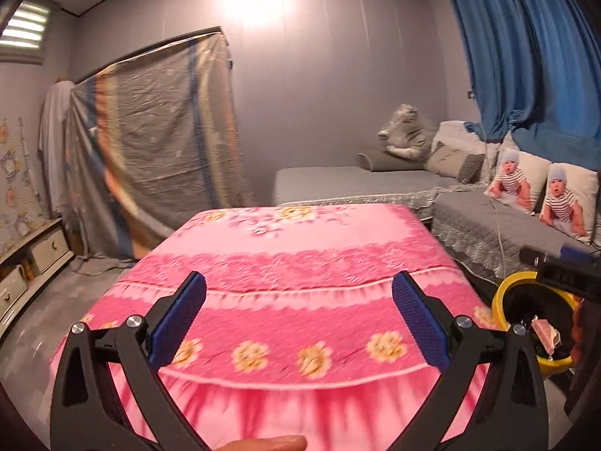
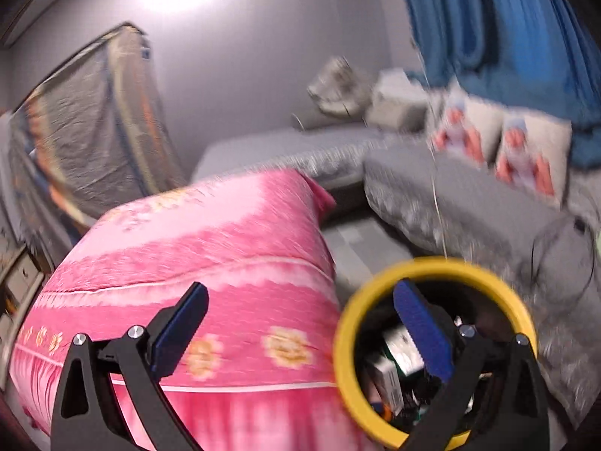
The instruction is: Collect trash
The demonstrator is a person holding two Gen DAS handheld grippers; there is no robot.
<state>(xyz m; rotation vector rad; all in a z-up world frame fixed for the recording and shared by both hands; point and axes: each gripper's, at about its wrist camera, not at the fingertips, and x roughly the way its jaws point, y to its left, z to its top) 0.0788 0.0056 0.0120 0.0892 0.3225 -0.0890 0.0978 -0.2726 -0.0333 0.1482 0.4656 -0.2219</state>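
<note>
Both the left tongs [image 1: 298,317] and right tongs [image 2: 300,329] gape empty, the yellow bin [image 2: 347,353] at lower right likely positioned to receive trash

Home living room, grey corner sofa [image 1: 375,184], cushions [image 1: 456,163], blue curtain [image 1: 526,56]

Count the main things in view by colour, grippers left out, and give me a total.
Pink: 1, the flowered table cover
Yellow: 1, the trash bin
Blue: 1, the curtain
Grey: 1, the sofa
Total: 4
</note>
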